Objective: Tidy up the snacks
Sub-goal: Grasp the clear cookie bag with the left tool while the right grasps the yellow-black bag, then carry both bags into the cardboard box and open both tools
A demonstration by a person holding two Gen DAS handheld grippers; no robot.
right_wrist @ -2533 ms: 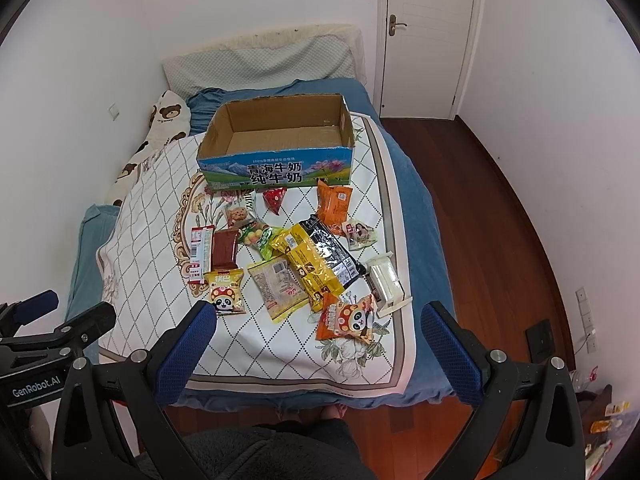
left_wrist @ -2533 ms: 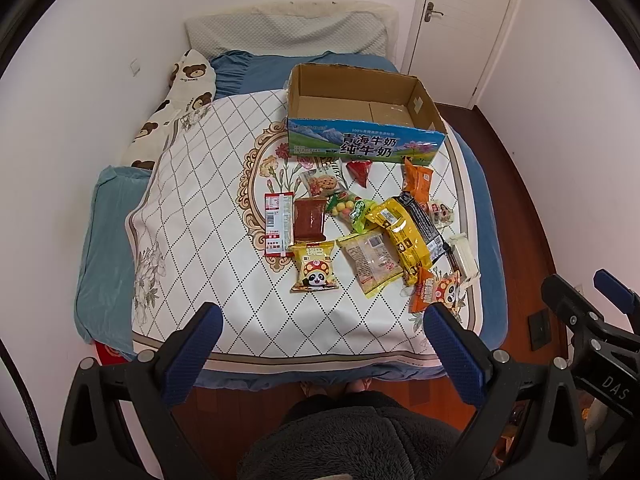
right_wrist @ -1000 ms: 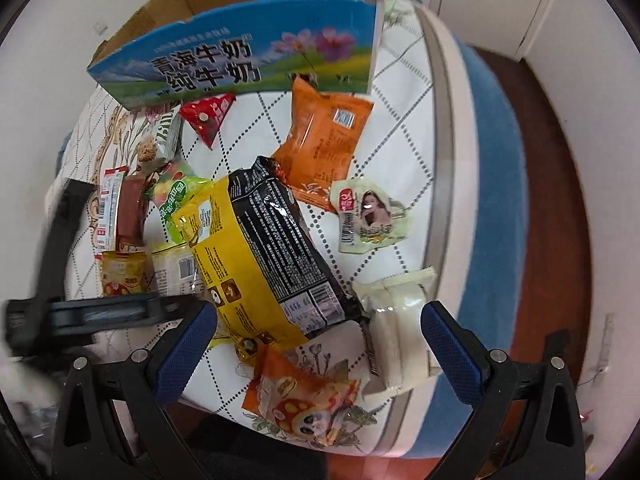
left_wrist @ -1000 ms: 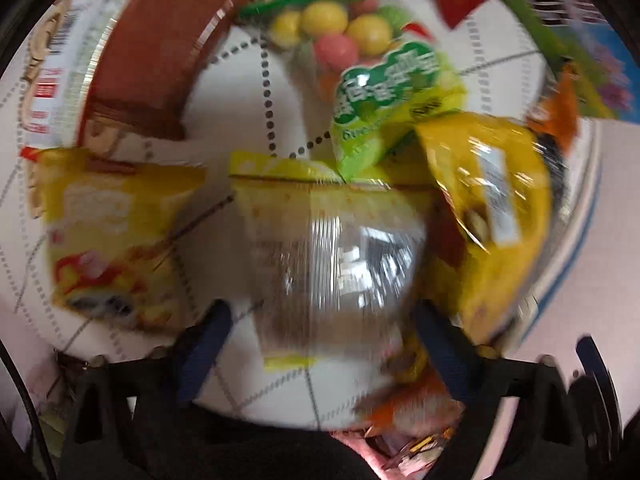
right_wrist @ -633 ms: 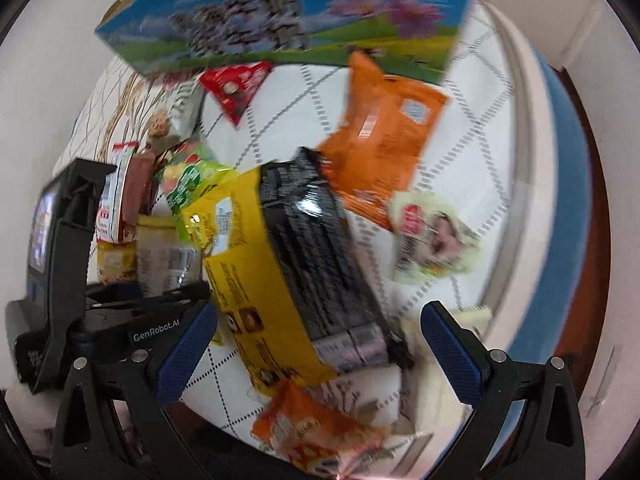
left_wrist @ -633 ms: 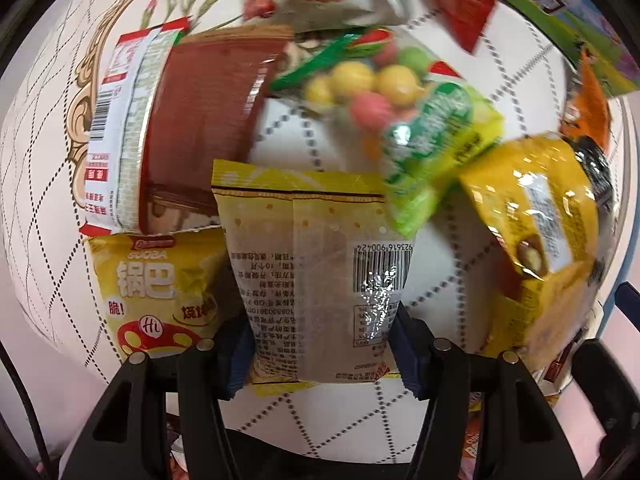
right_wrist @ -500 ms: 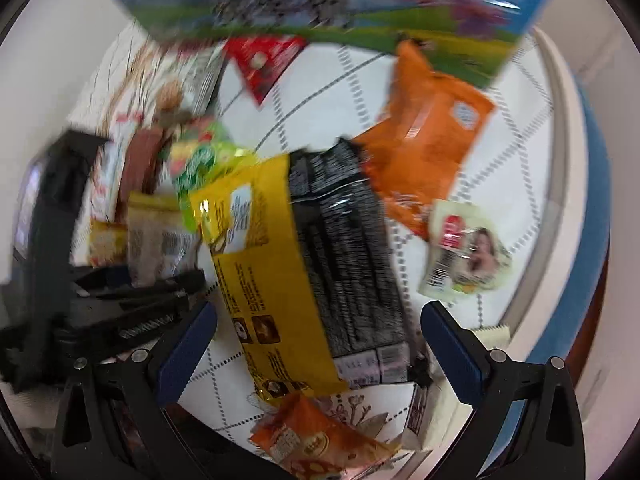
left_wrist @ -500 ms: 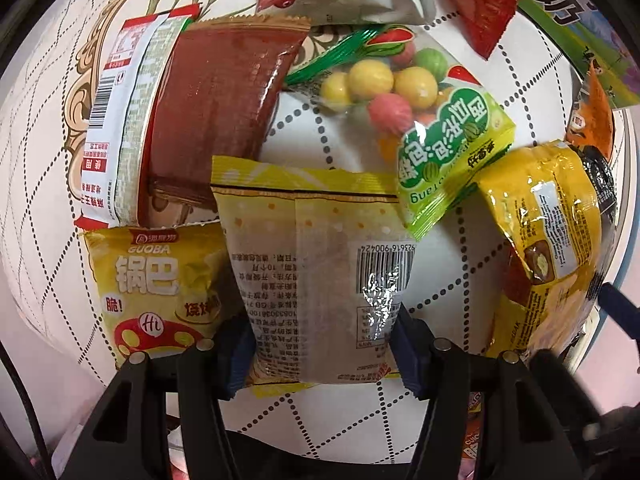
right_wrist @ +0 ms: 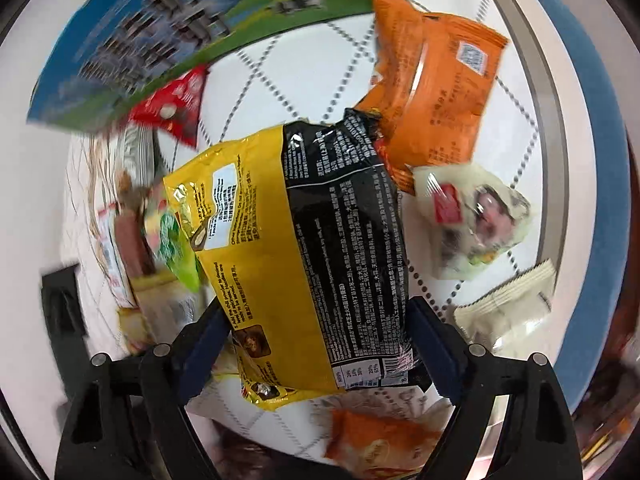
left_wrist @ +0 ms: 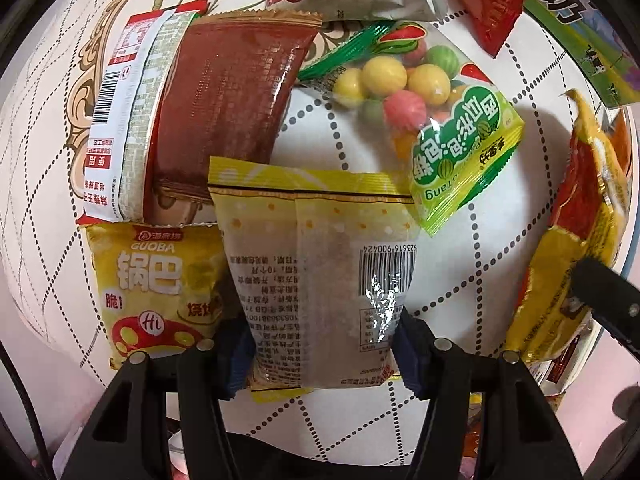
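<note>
Two packets gripped: pale-yellow packet, apparently yellow-black bag; box contents unseen.

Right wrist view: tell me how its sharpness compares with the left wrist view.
Right wrist view: motion-smeared, worst on the milk carton box; the yellow-black bag stays legible. Left wrist view: crisp, glare on the clear yellow packet, edges bowed by the fisheye.

The yellow packet was thin plastic film, half-clear and crinkled; the noodle bag shone glossy — yellow and black. The quilt looked matt cloth, the box printed card.
</note>
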